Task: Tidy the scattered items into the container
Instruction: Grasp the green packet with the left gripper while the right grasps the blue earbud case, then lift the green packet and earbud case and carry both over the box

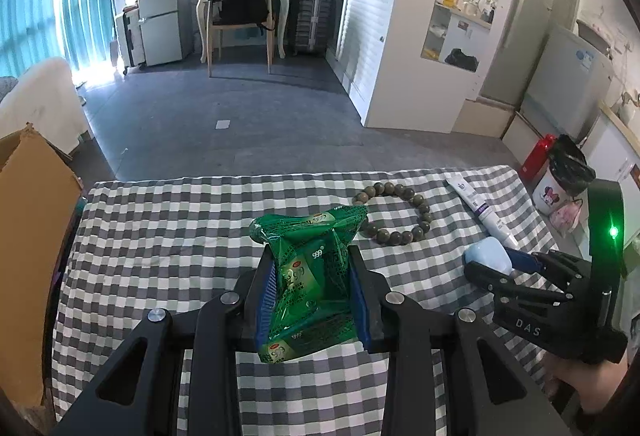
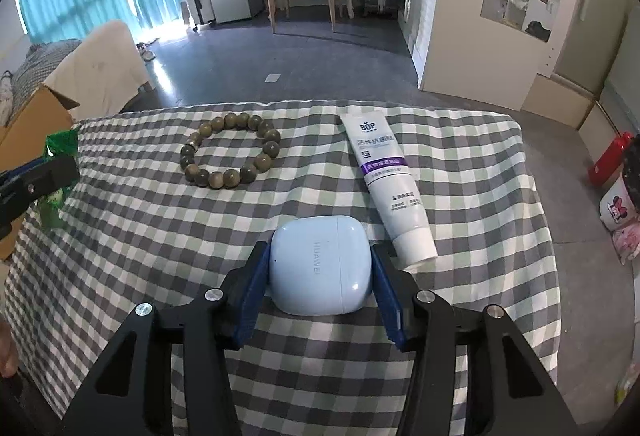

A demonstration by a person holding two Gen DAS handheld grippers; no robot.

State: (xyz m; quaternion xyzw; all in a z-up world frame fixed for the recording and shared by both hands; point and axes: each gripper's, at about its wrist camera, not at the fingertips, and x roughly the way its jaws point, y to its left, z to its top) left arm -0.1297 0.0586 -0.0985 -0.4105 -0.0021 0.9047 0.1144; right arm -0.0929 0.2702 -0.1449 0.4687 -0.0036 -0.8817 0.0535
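My left gripper (image 1: 313, 256) is shut on a green medicine sachet pack (image 1: 310, 276), held above the checked tablecloth (image 1: 160, 228). My right gripper (image 2: 318, 248) has its blue pads on both sides of a pale blue earbud case (image 2: 318, 270), gripping it at the cloth. That gripper (image 1: 502, 260) and the case (image 1: 490, 256) also show at the right of the left wrist view. A bead bracelet (image 2: 230, 152) (image 1: 396, 214) and a white toothpaste tube (image 2: 390, 188) (image 1: 482, 210) lie on the cloth. A cardboard box (image 1: 28, 236) stands at the table's left.
The table's far edge (image 2: 300, 104) drops to a grey floor. A red bottle (image 2: 606, 164) and a bin with a black bag (image 1: 564, 172) stand on the floor at the right. A chair and a small fridge stand far back.
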